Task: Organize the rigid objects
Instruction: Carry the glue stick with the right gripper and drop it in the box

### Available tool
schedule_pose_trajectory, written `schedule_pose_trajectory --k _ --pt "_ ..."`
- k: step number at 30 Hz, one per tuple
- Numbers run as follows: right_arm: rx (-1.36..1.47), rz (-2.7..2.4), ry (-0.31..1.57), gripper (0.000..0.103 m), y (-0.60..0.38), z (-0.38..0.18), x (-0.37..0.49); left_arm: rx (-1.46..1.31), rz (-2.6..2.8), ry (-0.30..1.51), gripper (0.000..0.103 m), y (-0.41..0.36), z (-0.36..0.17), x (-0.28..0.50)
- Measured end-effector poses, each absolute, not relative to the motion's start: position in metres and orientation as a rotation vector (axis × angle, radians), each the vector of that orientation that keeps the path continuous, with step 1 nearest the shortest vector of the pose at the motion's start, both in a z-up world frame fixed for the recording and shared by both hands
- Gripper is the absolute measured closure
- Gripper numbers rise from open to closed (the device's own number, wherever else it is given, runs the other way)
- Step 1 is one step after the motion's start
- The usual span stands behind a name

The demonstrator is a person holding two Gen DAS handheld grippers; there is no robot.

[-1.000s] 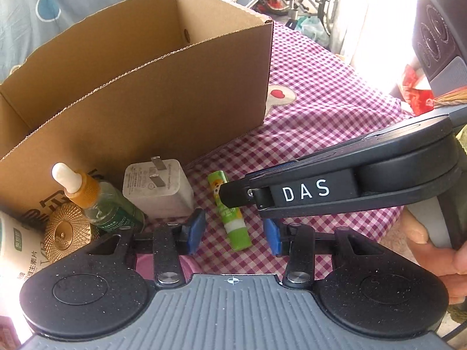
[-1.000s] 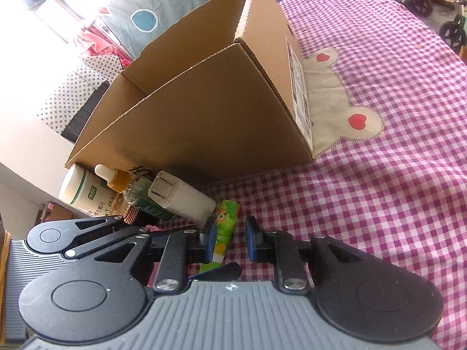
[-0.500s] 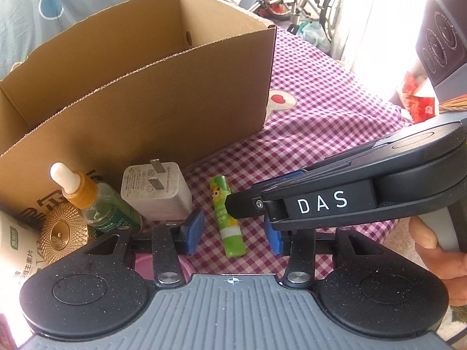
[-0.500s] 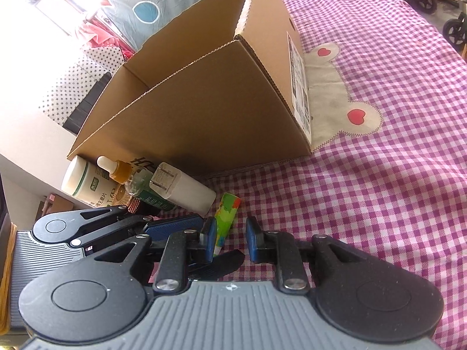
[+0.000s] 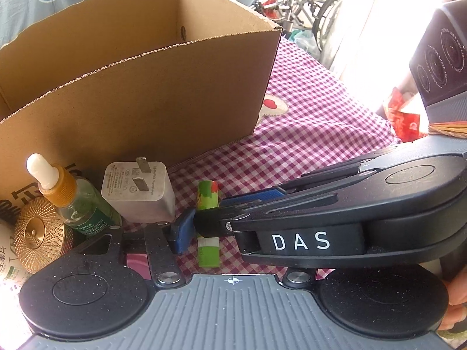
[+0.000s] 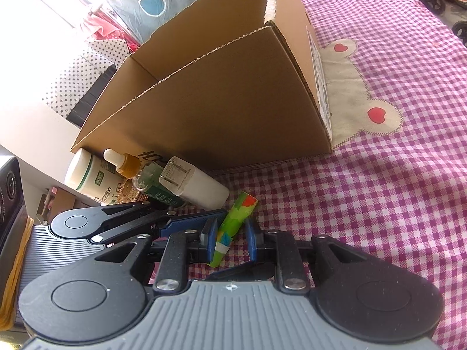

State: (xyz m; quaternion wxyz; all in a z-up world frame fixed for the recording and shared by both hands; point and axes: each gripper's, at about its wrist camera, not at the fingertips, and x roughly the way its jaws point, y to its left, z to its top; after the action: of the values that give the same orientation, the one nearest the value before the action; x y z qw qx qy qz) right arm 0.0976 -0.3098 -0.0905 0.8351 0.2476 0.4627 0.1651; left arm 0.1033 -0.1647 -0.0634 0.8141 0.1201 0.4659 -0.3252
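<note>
A green glue stick (image 5: 207, 197) lies on the purple checked cloth (image 5: 306, 134) in front of an open cardboard box (image 5: 146, 102). My right gripper (image 6: 230, 236) has its jaws narrow around the glue stick (image 6: 235, 221) and is shut on it. In the left wrist view the right gripper (image 5: 211, 221) reaches in from the right and crosses the stick's middle. My left gripper (image 5: 236, 233) straddles the same stick; its jaws are opening and the visible blue pad (image 5: 182, 230) stands just clear of it. The other pad is hidden behind the right gripper.
A white plug charger (image 5: 140, 192), a green dropper bottle (image 5: 76, 201) and a gold patterned lid (image 5: 35, 233) crowd the box's near wall at the left. A white pill bottle (image 6: 93, 178) lies beside them. A hand (image 5: 456, 300) shows at the right edge.
The left jaws have spread wider. The right gripper has slid further left across the left wrist view, over the glue stick. The stick has turned a little between the jaws.
</note>
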Motion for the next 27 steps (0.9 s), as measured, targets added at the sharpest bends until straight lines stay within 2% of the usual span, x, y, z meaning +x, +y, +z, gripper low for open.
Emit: schedule_pose_trajectory --k 9,18,23,27 --pt "0.525 0.34 0.934 0.082 -0.308 -0.08 0.083 0.237 -0.692 0.965 0.049 -0.162 -0.051 0.092" --pt "0.41 0.399 0.748 0.082 -0.291 0.004 0.073 0.211 -0.633 0.743 0.049 -0.134 0.031 0.079" --pt "0.338 0.489 0.648 0.082 -0.273 0.057 0.108 0.209 -0.547 0.64 0.049 -0.115 0.076 0.103" --pt "0.322 0.554 0.67 0.082 -0.258 0.071 0.161 0.184 -0.484 0.673 0.049 -0.1 0.09 0.146"
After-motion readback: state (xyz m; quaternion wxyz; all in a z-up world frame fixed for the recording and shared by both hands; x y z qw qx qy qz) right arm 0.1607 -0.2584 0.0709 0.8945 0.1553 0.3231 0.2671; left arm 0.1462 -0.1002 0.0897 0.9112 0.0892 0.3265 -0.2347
